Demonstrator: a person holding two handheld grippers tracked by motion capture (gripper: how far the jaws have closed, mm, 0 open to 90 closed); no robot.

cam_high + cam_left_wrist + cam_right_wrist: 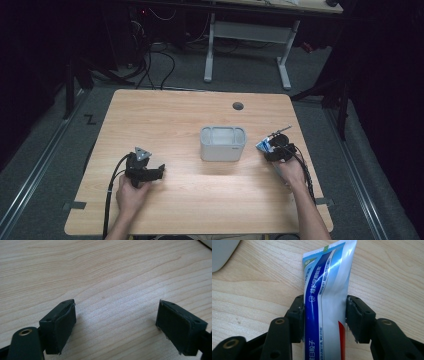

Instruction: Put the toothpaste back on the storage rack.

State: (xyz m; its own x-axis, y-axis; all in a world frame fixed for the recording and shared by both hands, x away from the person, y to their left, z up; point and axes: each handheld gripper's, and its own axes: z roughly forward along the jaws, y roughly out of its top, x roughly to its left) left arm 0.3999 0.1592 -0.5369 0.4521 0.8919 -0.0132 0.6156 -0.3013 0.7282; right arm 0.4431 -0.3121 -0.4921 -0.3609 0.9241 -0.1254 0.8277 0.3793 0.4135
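We are holding a toothpaste tube point(325, 297) in our right gripper point(324, 317), whose jaws are pressing on the tube's two long edges, so it is clamped across its width. In the right gripper view the tube is running straight away from us along the line of the jaws, its flat crimped end pointing forward over the table point(387, 272) and its other end lying hidden below the frame. In the high view the right gripper point(278, 150) is sitting near the table's right edge, with the tube point(263, 145) showing at its left side.

The relation that matters for us is where the white bin point(223, 143) lies from the tube: it is standing at the middle of the table point(165, 110), just to the left of our right gripper and open at the top. We are judging that the tube's long axis is lying close to level with the tabletop, so we are probably needing to tip it up or carry it over the rim before it can go in.

Our left gripper point(145, 170) is resting on the left half of the table, well apart from the bin, its jaws spread wide with bare wood between them in the left gripper view point(116, 320). The right hand is plainly the nearer one, and it is already gripping the tube.
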